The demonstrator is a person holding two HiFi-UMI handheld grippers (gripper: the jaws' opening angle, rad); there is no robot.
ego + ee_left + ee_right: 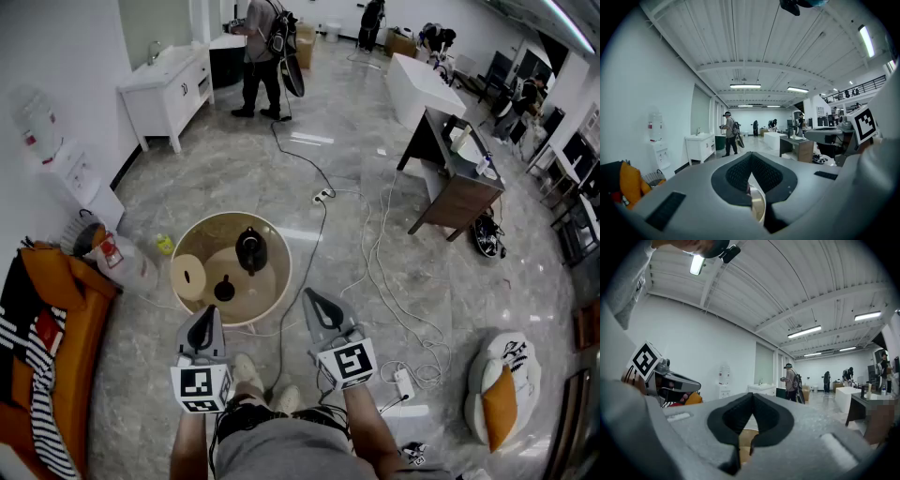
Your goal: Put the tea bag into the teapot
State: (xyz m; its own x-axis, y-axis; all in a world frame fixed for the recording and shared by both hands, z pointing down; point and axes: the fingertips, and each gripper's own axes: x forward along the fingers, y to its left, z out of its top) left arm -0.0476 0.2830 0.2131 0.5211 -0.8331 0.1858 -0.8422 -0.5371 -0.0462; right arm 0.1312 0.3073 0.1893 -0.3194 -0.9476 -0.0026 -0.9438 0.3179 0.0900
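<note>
A black teapot (pixel 250 250) stands without its lid on a low round wooden table (pixel 202 234). Its black lid (pixel 224 289) lies just left of it, next to a pale wooden disc (pixel 188 277). I cannot make out a tea bag. My left gripper (pixel 208 310) hovers over the table's near edge, its jaws meeting at the tips with nothing between them. My right gripper (pixel 309 293) hangs just off the table's right rim, also shut and holding nothing. Both gripper views look level across the room, past the left gripper (pixel 750 155) and the right gripper (pixel 752 395); only a strip of table shows under the jaws.
Cables and a power strip (pixel 322 196) run over the marble floor right of the table. An orange sofa (pixel 56 328) and a water bottle (pixel 131 264) sit at the left. A dark desk (pixel 459 173) and a white pouf (pixel 502 384) stand right. A person (pixel 262 56) stands far back.
</note>
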